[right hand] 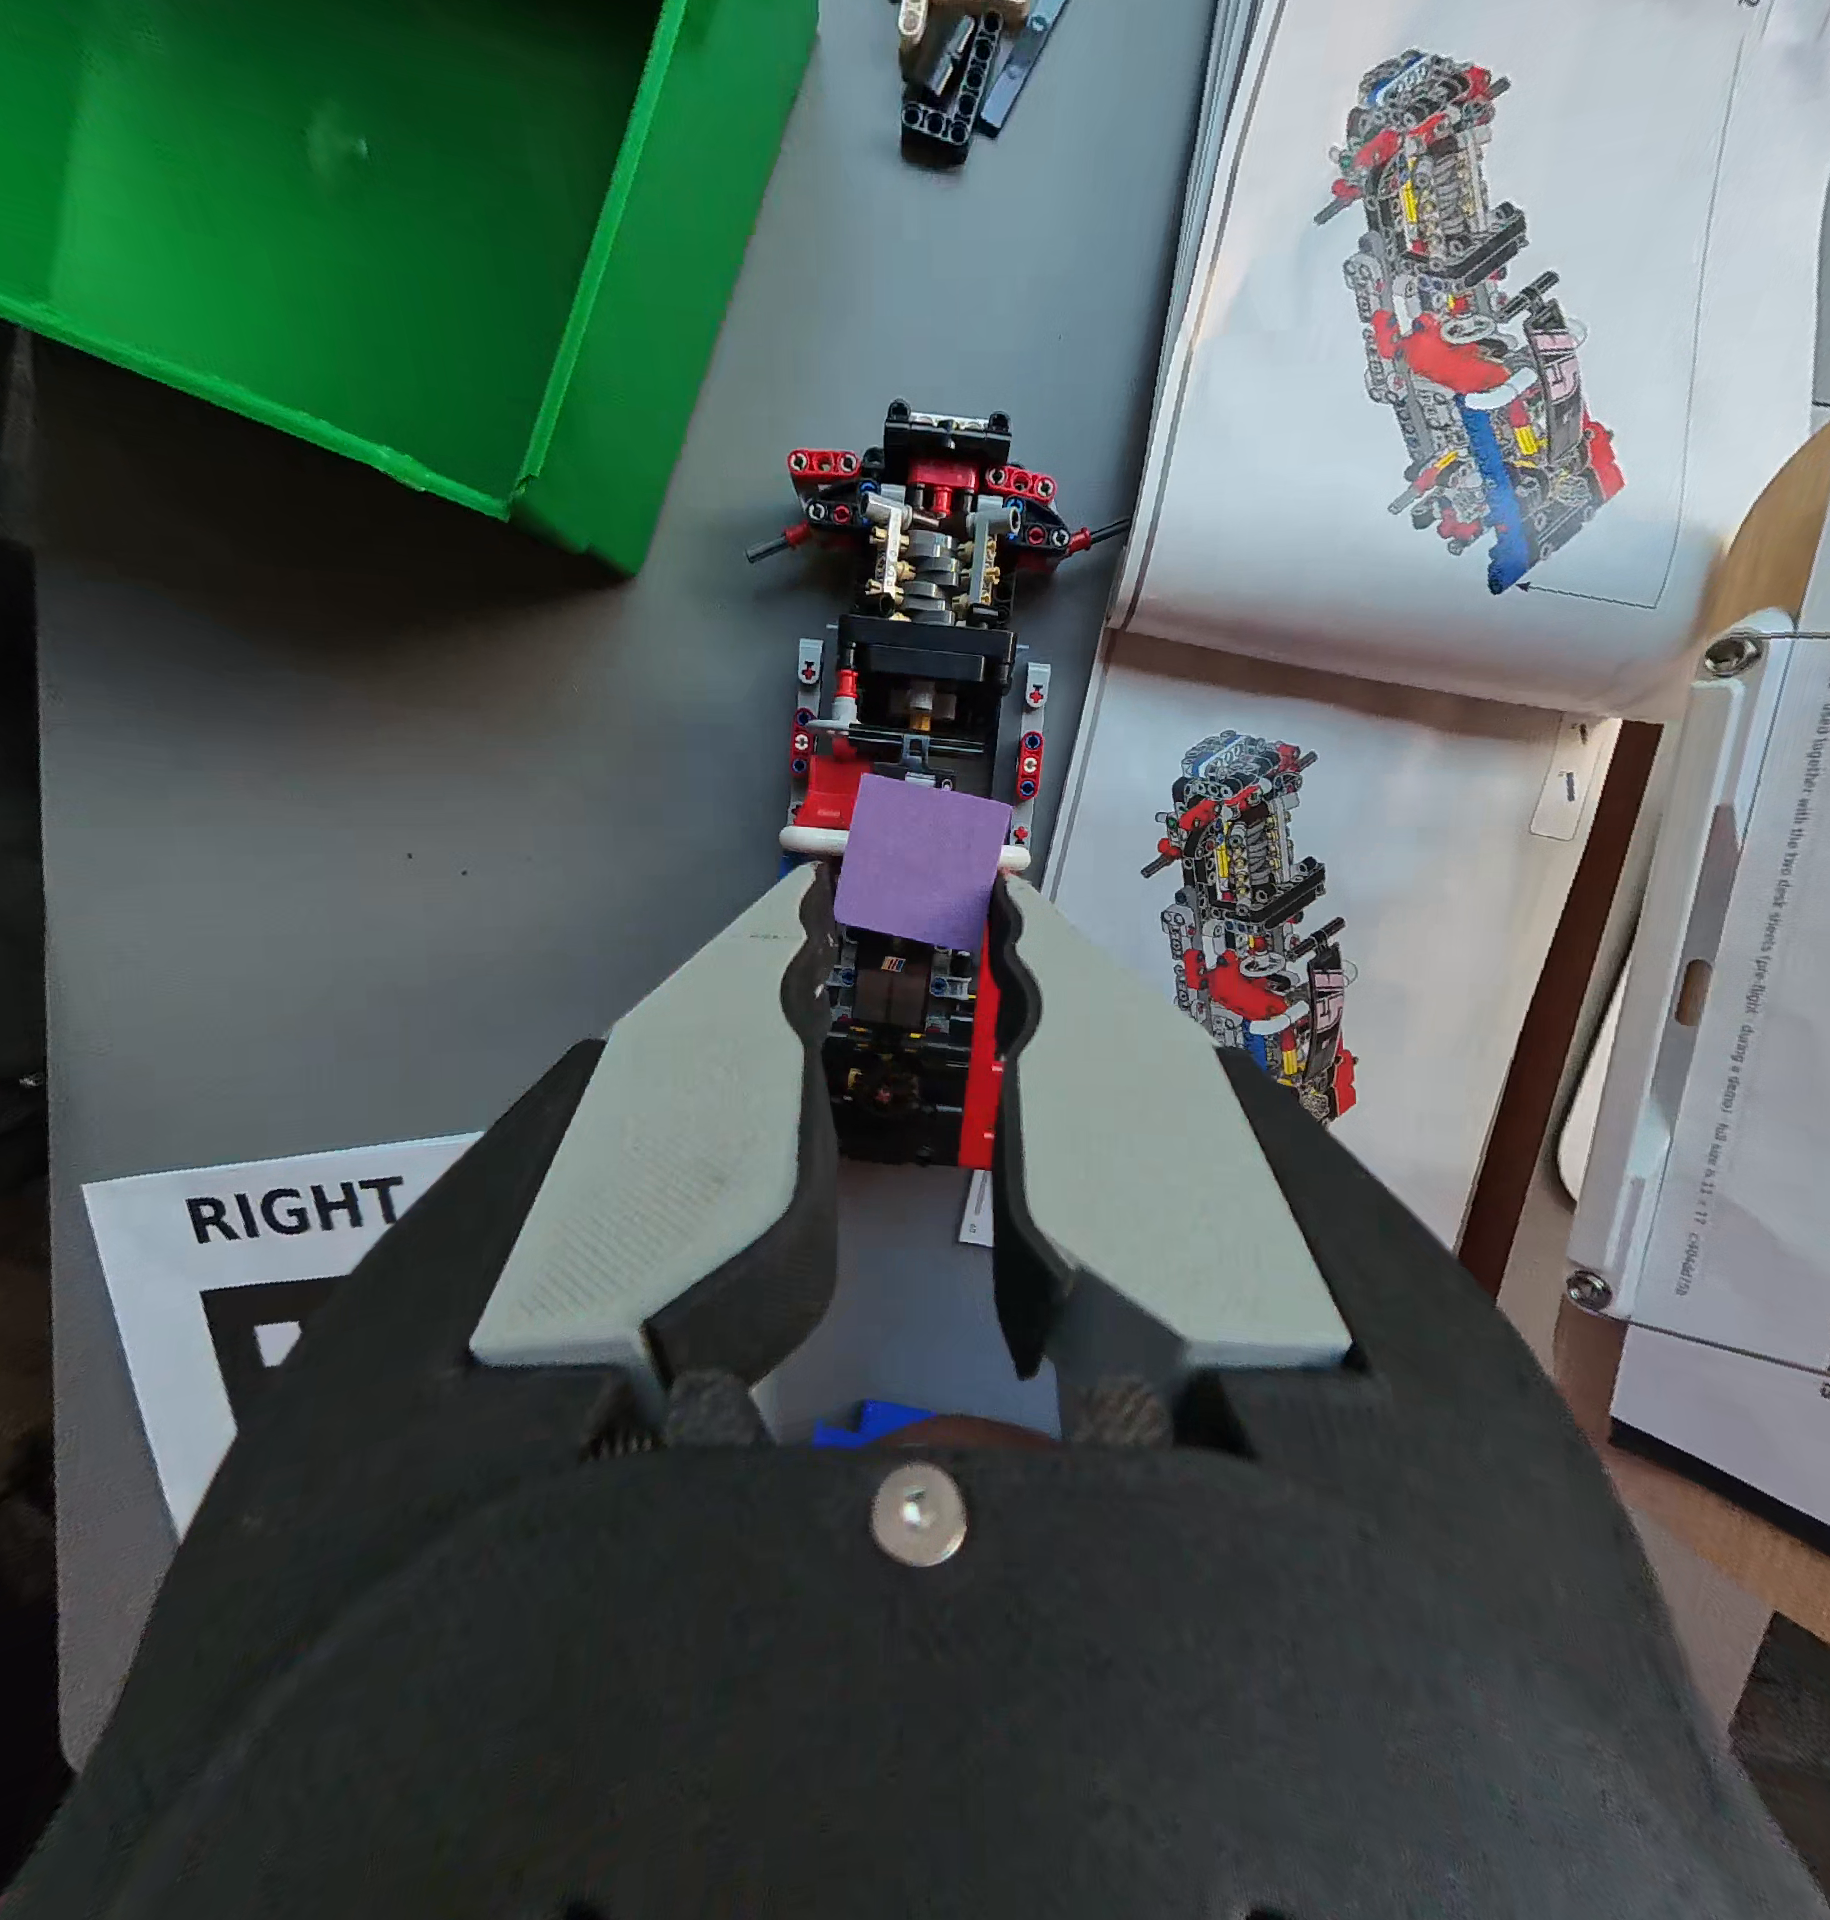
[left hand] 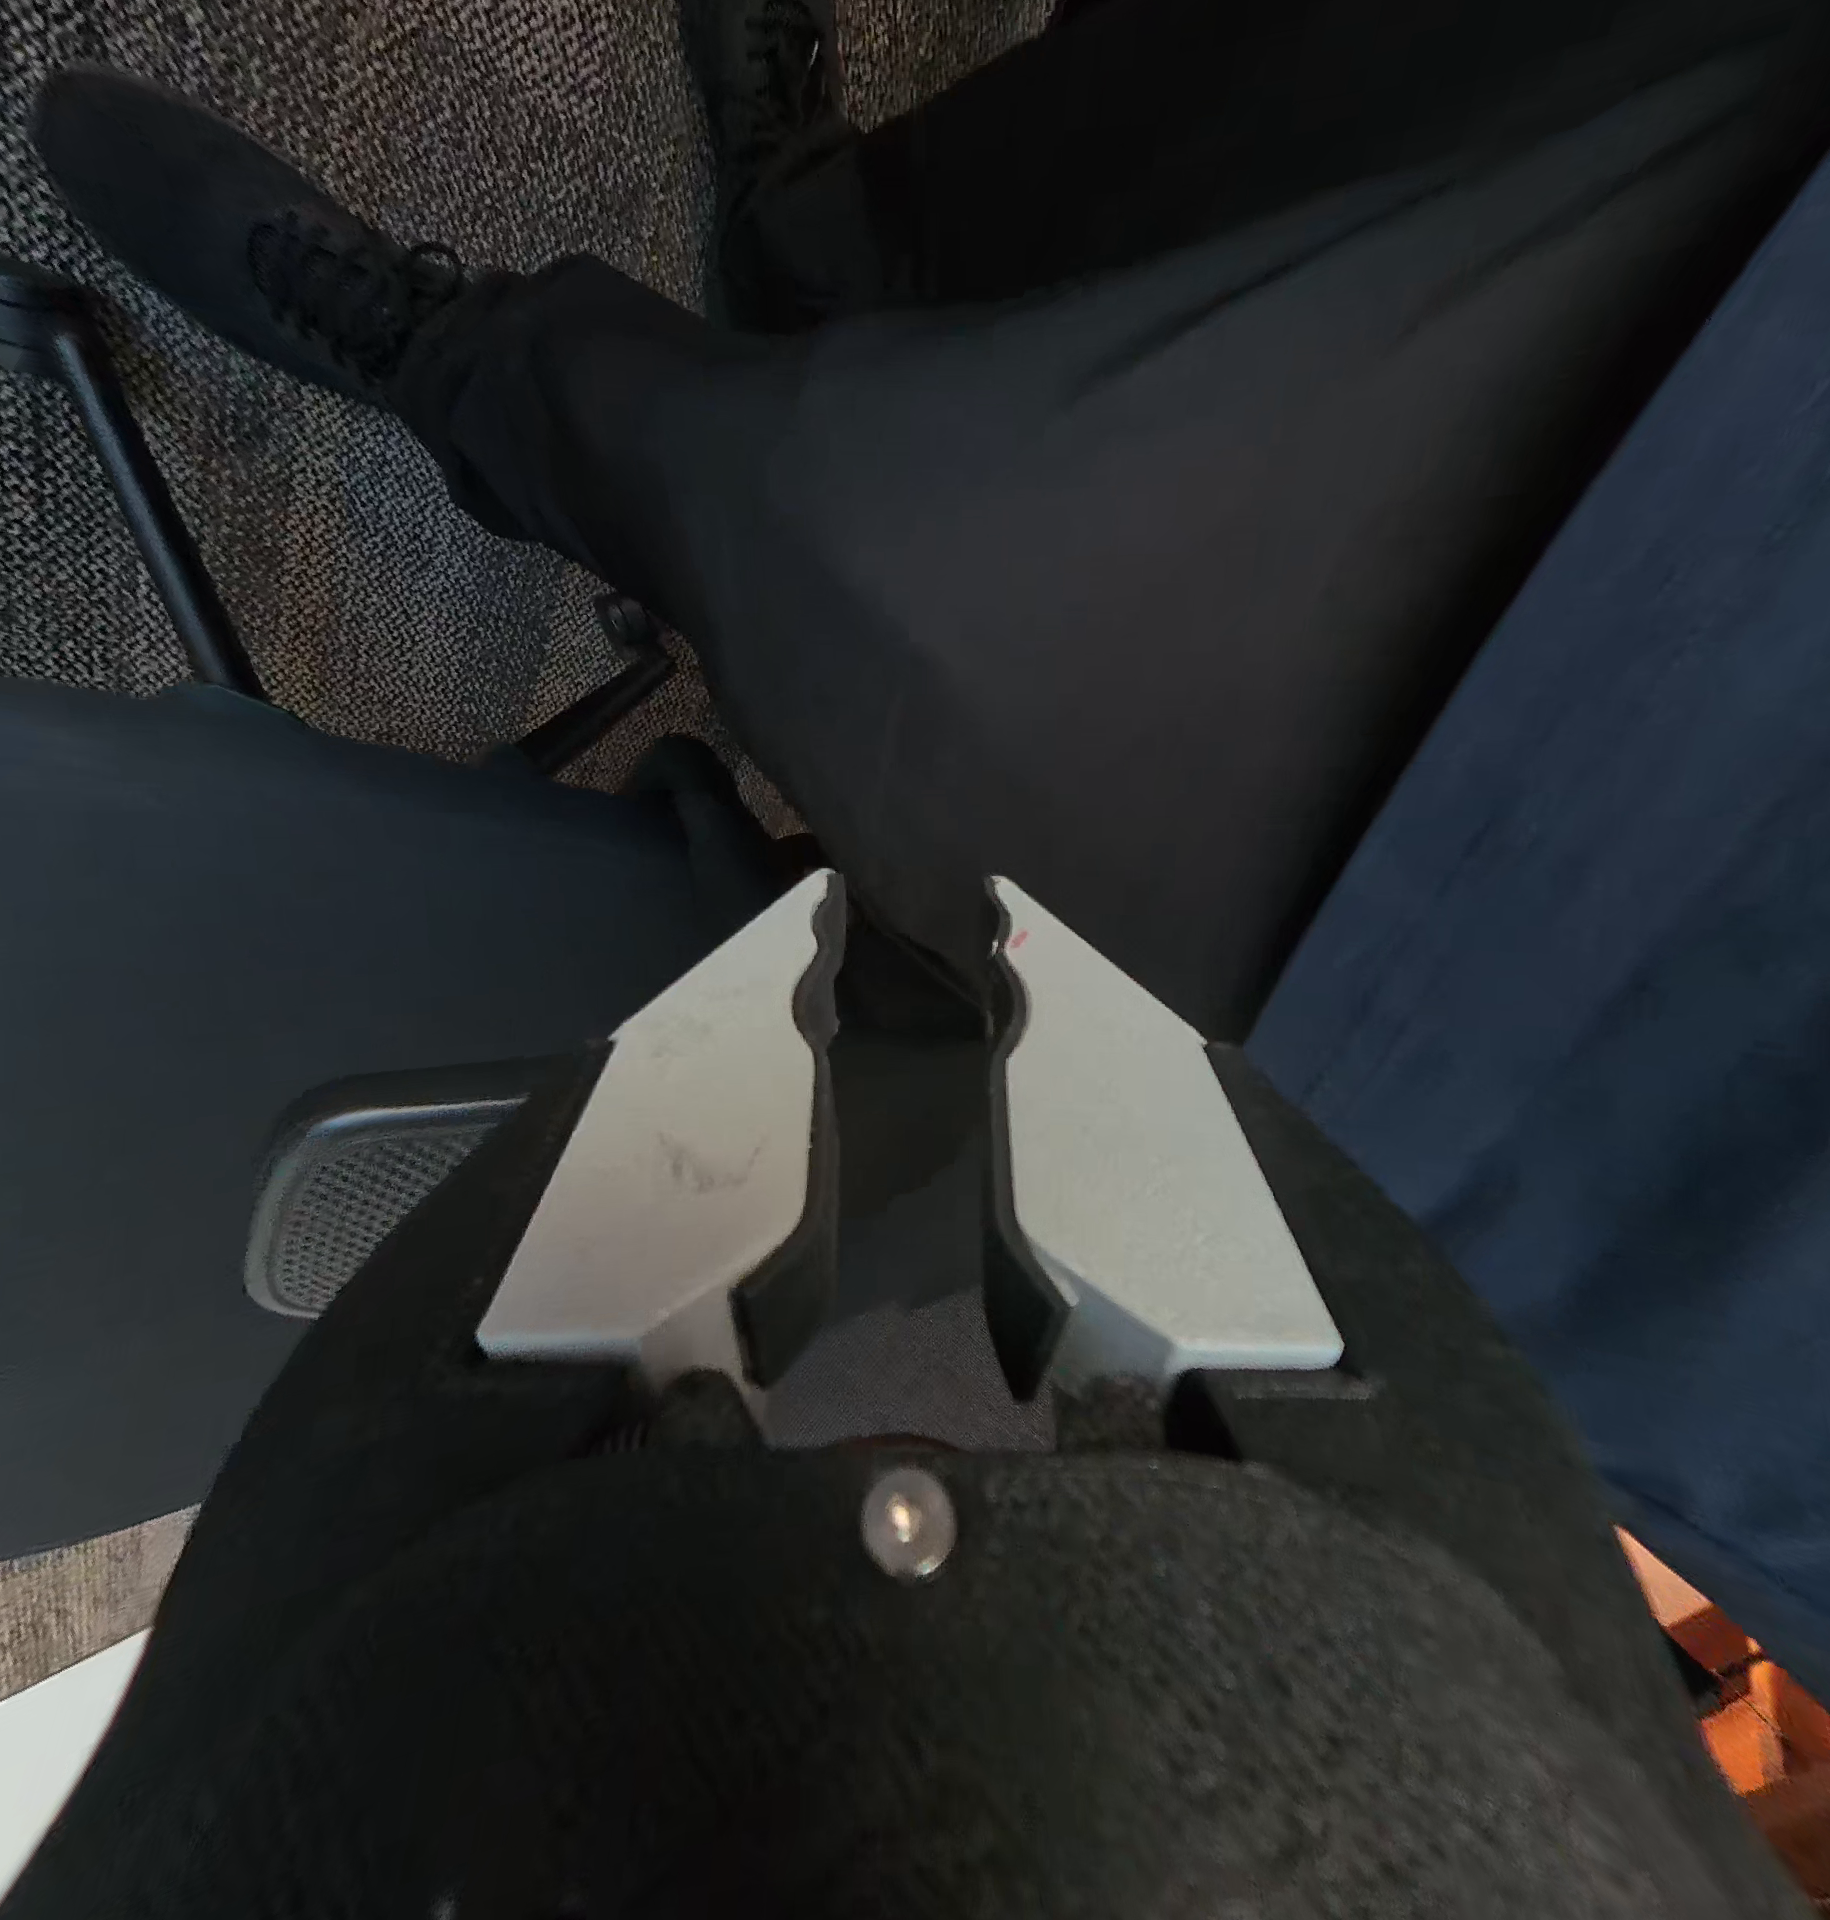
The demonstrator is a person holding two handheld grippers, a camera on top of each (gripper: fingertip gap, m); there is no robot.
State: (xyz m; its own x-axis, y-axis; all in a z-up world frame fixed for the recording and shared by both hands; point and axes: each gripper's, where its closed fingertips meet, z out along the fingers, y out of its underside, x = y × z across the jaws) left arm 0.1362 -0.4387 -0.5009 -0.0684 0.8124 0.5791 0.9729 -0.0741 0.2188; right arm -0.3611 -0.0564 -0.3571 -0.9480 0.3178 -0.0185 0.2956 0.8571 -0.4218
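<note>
The right tongs (right hand: 913, 902) clench a flat purple square piece (right hand: 919, 875) above a long red-and-black brick-built chassis (right hand: 921, 665) on the grey desk (right hand: 371, 831). The left tongs (left hand: 913, 940), parted and bare, point at dark trousers (left hand: 1046, 540).

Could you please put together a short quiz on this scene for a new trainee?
1. True or false: in the right wrist view, the green bin lies to the right of the brick model.
2. What colour is the square between the fingertips of the right gripper? A purple, B yellow, C orange.
3. In a few words: what does the left gripper point down at?

Key: 1 false, the bin is to the model's left. 2 A. 3 A person's dark trouser leg above speckled carpet.
</note>
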